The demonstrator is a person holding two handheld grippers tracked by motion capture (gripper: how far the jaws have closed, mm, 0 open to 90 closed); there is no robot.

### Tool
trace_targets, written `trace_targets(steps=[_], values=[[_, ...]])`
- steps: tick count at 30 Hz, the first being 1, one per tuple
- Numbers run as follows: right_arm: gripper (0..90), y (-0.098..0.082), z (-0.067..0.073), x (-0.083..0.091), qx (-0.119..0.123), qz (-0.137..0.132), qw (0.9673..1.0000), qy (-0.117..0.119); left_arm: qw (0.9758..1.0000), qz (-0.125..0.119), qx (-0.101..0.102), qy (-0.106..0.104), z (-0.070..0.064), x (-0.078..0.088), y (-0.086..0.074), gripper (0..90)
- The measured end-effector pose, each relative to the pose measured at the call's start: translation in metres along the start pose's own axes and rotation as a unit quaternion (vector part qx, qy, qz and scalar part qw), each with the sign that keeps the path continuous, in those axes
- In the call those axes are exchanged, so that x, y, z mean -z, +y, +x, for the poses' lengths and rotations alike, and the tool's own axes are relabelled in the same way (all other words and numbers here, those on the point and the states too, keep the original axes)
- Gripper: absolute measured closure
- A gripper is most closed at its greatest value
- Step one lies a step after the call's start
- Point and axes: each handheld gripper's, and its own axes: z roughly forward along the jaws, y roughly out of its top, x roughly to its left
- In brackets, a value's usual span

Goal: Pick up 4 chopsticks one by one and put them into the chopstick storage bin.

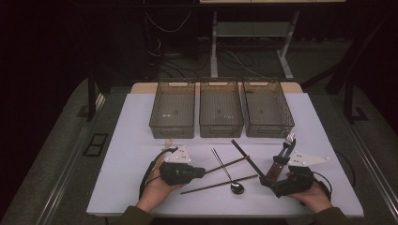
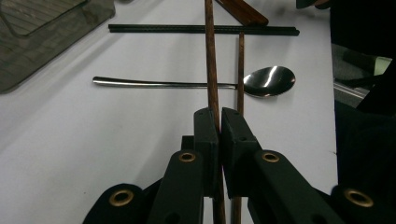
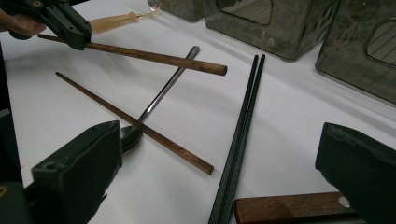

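Note:
My left gripper (image 1: pixel 202 171) (image 2: pixel 219 116) is shut on a brown wooden chopstick (image 1: pixel 227 164) (image 2: pixel 211 70) near its thin end, and the stick points right, tilted up off the table. In the right gripper view the same chopstick (image 3: pixel 154 57) hangs above a metal spoon (image 3: pixel 168 88). A second brown chopstick (image 1: pixel 220 183) (image 3: pixel 135 123) lies flat across the spoon (image 1: pixel 227 176). My right gripper (image 1: pixel 270 177) (image 3: pixel 219 144) is open, low over the table. The wooden handle (image 3: pixel 294 207) of a fork (image 1: pixel 281 157) lies between its jaws, untouched.
A pair of black chopsticks (image 1: pixel 246 157) (image 3: pixel 243 126) lies beside the fork. Three grey see-through bins (image 1: pixel 220 110) stand in a row at the back of the white table (image 1: pixel 131 164). A pale tan utensil (image 3: pixel 116 21) lies in front of the left bin.

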Motion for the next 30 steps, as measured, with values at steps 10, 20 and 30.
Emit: trace_targets(steps=[10,20,30], values=[[0.9,0.0,0.0,0.0,0.0,0.0,1.0,-0.001,0.9996,-0.023,0.003,0.012,0.004,0.016,0.002,84.4],[0.9,0.0,0.001,0.0,0.0,0.0,1.0,0.0,0.9978,-0.045,0.019,0.043,0.013,0.036,-0.003,84.4],[0.9,0.0,0.001,0.0,0.001,0.002,1.0,0.0,0.9947,-0.06,0.032,0.078,0.022,0.054,-0.01,84.4]])
